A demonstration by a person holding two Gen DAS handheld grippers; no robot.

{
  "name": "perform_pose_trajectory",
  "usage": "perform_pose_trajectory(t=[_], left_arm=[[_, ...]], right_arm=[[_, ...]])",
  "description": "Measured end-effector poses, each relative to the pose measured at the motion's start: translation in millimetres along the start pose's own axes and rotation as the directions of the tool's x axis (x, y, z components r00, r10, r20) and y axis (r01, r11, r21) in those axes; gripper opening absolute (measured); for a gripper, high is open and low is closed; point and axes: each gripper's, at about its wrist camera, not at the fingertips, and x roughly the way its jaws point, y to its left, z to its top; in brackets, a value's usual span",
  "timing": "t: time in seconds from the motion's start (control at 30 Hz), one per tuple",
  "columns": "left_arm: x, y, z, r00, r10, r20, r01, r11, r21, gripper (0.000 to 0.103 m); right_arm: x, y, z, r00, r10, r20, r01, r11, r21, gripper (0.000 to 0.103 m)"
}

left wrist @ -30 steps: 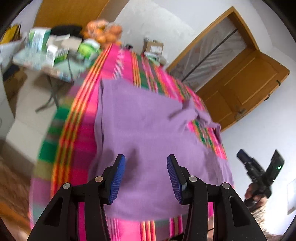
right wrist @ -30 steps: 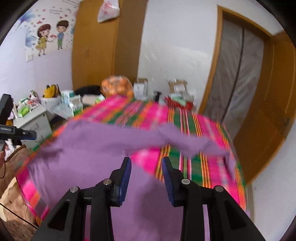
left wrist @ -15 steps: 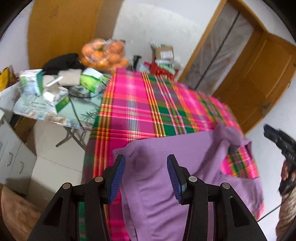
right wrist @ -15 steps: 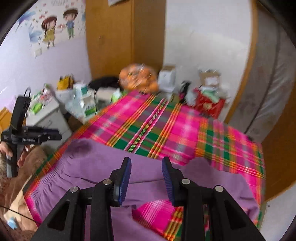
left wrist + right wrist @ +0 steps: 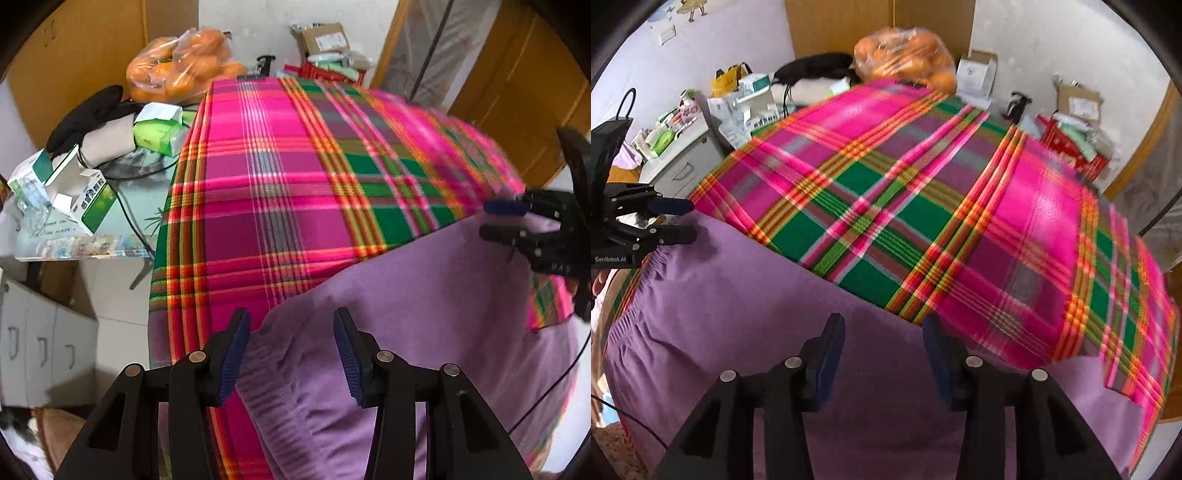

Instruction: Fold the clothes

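Note:
A purple garment point(image 5: 417, 314) lies along the near edge of a table with a pink and green plaid cloth point(image 5: 295, 177). My left gripper point(image 5: 290, 354) is open and empty, low over the garment's gathered left corner. My right gripper point(image 5: 882, 350) is open and empty over the garment point(image 5: 738, 314) near its far edge. Each gripper shows in the other's view: the right one point(image 5: 506, 219) at the garment's right end, the left one point(image 5: 670, 219) by the elastic waistband point(image 5: 631, 295). Both sit close above the fabric; contact is unclear.
A bag of oranges point(image 5: 181, 62), cardboard boxes point(image 5: 325, 37) and a red box point(image 5: 1075, 151) stand at the table's far end. A cluttered side table point(image 5: 81, 184) with cartons and white drawers point(image 5: 679, 166) stands to the left. A wooden door point(image 5: 517, 92) is at the right.
Both grippers have dropped from high above to low over the garment's near part. The garment has come down from being spread in the air to lying along the table's near edge.

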Motion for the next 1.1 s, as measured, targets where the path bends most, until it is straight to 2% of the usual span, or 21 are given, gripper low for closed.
perform_pose_trajectory(t=[0.1,0.33,0.4,0.5,0.57,0.63,0.67,0.8,0.93,1.0,1.1], left_arm=[[10.1,-1.1,0.6,1.000,0.014,-0.020,-0.014,1.000,0.017,0.049],[14.1,-1.2,2.2,1.000,0.017,-0.009,-0.016,1.000,0.011,0.049],[13.8,-0.4,1.5,1.000,0.010,-0.005,-0.010,1.000,-0.001,0.049],[12.4,-0.4,-0.5,1.000,0.019,0.006,-0.019,1.000,-0.005,0.043],[11.5,-1.0,-1.5,1.000,0.023,0.010,-0.023,1.000,0.001,0.025],[10.7,-2.0,-2.1,1.000,-0.002,0.006,0.002,1.000,0.008,0.011],[9.8,-2.5,-2.3,1.000,-0.008,0.010,0.008,1.000,0.007,0.010],[2.7,4.5,-3.4,0.998,-0.038,0.048,0.041,0.998,-0.051,0.008],[-12.4,13.9,-2.8,0.993,-0.049,0.104,0.060,0.993,-0.104,0.007],[-16.8,16.9,-0.6,0.992,-0.036,0.122,0.050,0.992,-0.115,0.007],[-12.2,25.7,2.4,0.993,-0.035,0.115,0.053,0.986,-0.158,0.007]], right_arm=[[7.6,-1.8,0.7,1.000,0.011,-0.006,-0.011,1.000,-0.009,0.049],[9.6,3.3,-2.2,1.000,0.013,0.008,-0.013,1.000,-0.027,0.054],[9.1,5.5,-3.3,1.000,0.015,0.008,-0.015,0.999,-0.032,0.049],[6.1,12.8,-6.0,0.999,0.034,-0.011,-0.035,0.997,-0.076,0.020],[4.3,18.2,-7.4,0.998,0.050,-0.031,-0.052,0.994,-0.097,0.005],[1.9,24.7,-9.5,1.000,0.012,-0.025,-0.015,0.992,-0.127,0.004],[-0.6,27.5,-11.3,1.000,-0.002,-0.015,0.000,0.991,-0.135,0.004],[-19.5,33.2,-15.5,0.997,-0.037,0.069,0.045,0.991,-0.124,0.004],[-42.5,38.0,-4.8,0.982,-0.059,0.177,0.079,0.991,-0.109,0.004],[-40.9,39.5,5.5,0.977,-0.084,0.197,0.106,0.989,-0.102,0.004],[-21.3,37.2,19.6,0.980,-0.102,0.170,0.116,0.990,-0.076,0.004]])
